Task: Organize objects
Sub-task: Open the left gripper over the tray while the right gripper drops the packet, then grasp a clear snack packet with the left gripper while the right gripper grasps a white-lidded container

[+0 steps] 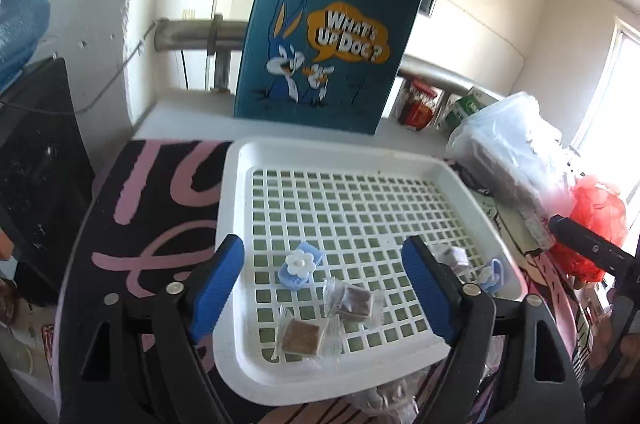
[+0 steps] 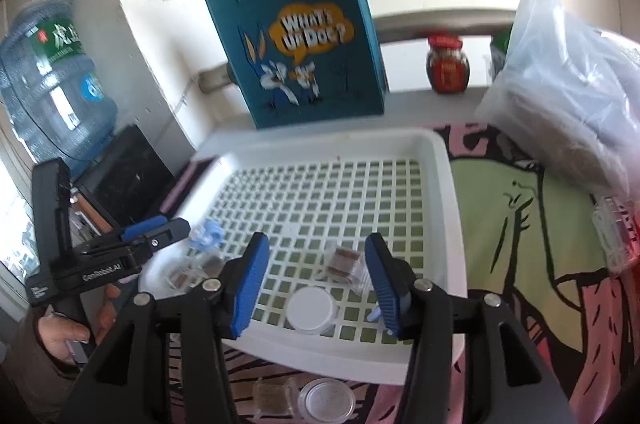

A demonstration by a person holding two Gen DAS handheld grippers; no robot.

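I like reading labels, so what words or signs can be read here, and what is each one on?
"WHAT'S UP DOC?": blue bag, in its orange speech bubble.
"GenRobot.AI": side of the left claw, seen from the right one.
Water bottle: green label with Chinese characters, too blurred to read.
Red jar: label too small to read.

Both wrist views look down (closely) — sharing the tray.

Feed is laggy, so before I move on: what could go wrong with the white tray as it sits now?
The white tray overhangs the table's near edge, so a nudge might tip it. The two wrapped brown candies and the blue flower clip lie loose on its grid and could slide. The clear lid and small clear box sit under the right tool, easy to knock.
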